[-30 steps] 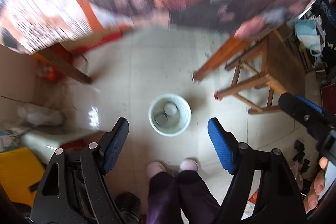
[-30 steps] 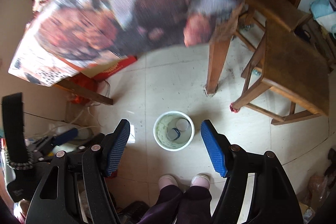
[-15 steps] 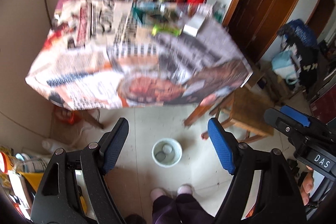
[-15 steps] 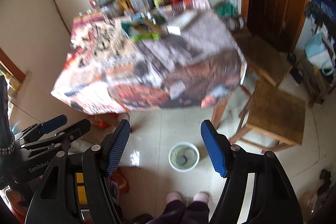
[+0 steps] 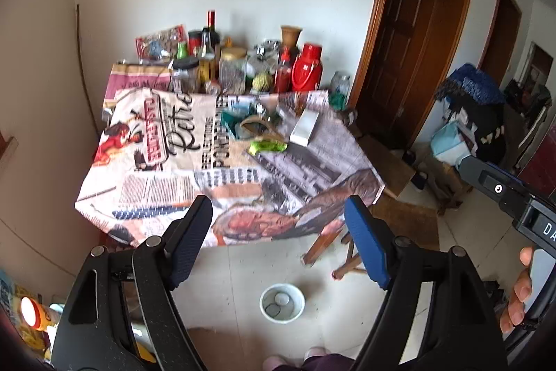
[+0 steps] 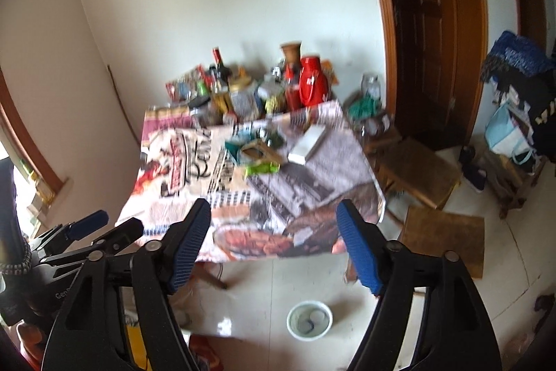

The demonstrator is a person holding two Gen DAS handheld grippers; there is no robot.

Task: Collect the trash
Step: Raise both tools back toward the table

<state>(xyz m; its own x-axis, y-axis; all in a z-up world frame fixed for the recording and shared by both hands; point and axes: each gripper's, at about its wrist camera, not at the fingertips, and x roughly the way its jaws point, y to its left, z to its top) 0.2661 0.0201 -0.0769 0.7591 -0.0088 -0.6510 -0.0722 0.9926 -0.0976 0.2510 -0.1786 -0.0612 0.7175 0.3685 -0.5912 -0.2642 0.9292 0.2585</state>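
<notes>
Both grippers, left point(image 5: 278, 242) and right point(image 6: 272, 242), gaping wide, nothing held, right jaws just widened. Between drops, probably; next up, reaching for that green wrapper point(image 5: 267, 146) on the table point(image 5: 156, 186), then binning it in the white bucket point(image 5: 282, 303).

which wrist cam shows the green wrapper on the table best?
Left wrist. The green wrapper is sharp there, lying on the printed tablecloth beside the white box. Right wrist view shows it too, but smeared by motion blur.

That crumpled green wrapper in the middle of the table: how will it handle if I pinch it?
The green wrapper looks like thin, creased film, so it is probably very light and floppy, collapsing between the pads. Lying nearly flat on the printed tablecloth, it may slide rather than lift. It looks unlikely to roll or break.
</notes>
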